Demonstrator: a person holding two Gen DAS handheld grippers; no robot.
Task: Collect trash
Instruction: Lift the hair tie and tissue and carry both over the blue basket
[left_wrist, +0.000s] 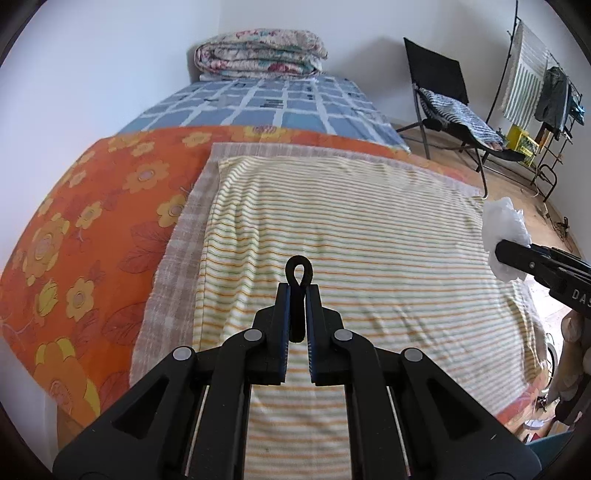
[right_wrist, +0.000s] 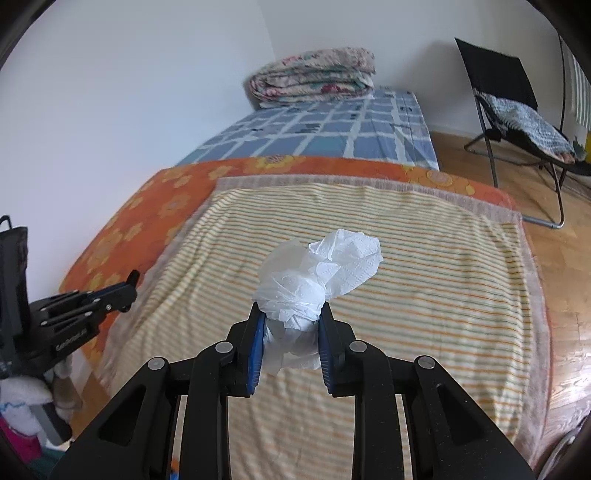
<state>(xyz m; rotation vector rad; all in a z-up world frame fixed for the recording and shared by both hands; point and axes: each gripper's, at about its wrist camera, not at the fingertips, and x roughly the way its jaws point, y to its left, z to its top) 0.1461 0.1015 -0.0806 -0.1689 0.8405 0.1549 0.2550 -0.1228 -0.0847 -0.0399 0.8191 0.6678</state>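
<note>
- The right gripper (right_wrist: 291, 317) is clamped on a crumpled white tissue (right_wrist: 317, 277): its lower part sits squeezed between the blue pads (right_wrist: 257, 350), and the looser upper part billows out past the fingertips, up and to the right.
- The left gripper (left_wrist: 297, 291) has its jaws drawn narrow on a small black loop (left_wrist: 299, 271), which sticks up just beyond the tips; whether this is a hair tie or a cord I cannot tell.
- Judgement: both pieces of trash appear to be picked up and held clear of the bed, so the step in hand is carrying them off to a bin, which no view shows.
- To do it well, keep both grips firm. The tissue is soft and only its lower part is pinched, so a jerk could let it slip or tear. The loop is thin and is caught only near the tips, so easing the jaws at all could drop it.
- Under both grippers, beyond the fingers, lies a striped towel (left_wrist: 351, 229) over an orange floral cover (left_wrist: 92, 221).
- In the left view, the right gripper (left_wrist: 496, 249) and the tissue (left_wrist: 504, 227) are at the far right, over the towel's edge.
- Farther ahead are a blue checked sheet (right_wrist: 332, 136) and a folded quilt (right_wrist: 314, 74); to the right, a black chair (right_wrist: 517, 110) on a wooden floor (right_wrist: 554, 258).
</note>
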